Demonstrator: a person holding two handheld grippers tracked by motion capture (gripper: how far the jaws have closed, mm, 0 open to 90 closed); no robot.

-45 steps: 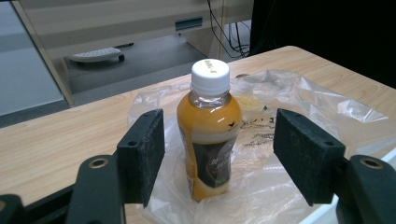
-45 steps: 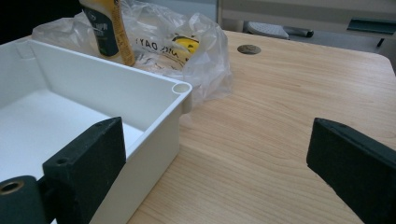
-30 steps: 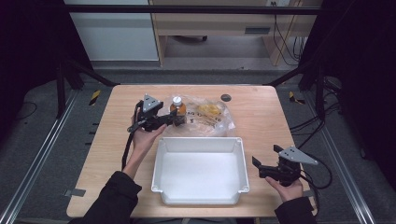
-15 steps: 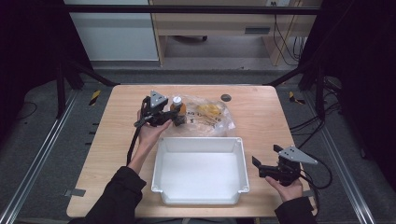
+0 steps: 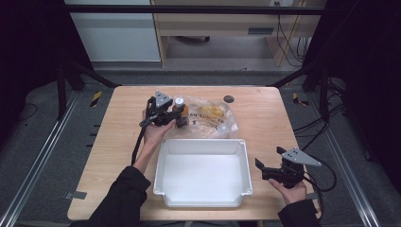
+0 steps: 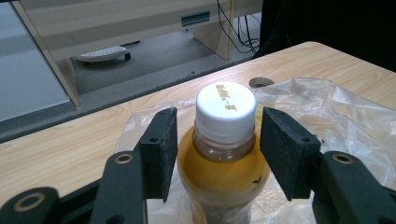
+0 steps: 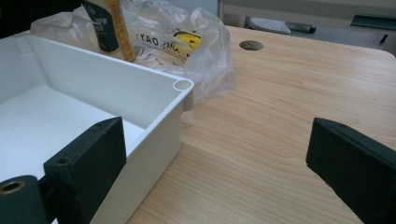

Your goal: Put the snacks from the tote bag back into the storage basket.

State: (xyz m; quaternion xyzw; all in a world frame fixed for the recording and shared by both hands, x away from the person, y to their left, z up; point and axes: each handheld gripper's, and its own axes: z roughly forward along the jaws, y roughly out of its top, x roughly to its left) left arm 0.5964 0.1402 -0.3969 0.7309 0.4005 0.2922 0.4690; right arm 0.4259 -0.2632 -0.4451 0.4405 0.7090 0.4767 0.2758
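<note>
Left gripper view: left gripper point(image 6: 218, 149) jaws apart around bottle point(image 6: 224, 158), plastic bag point(image 6: 336, 116) behind; right gripper point(image 5: 270, 169) jaws apart beside white tray point(image 5: 203, 198).

Bright overhead light, dark surroundings

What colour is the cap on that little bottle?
White, with small gold lettering on top. The bottle cap shows best in the left gripper view.

Yellow print on my bottle's white cap point(image 6: 225, 103) is too small to read. Plastic bag point(image 7: 187, 42): mirrored letters, roughly "YAO". Bottle label point(image 7: 103, 28): illegible.
</note>
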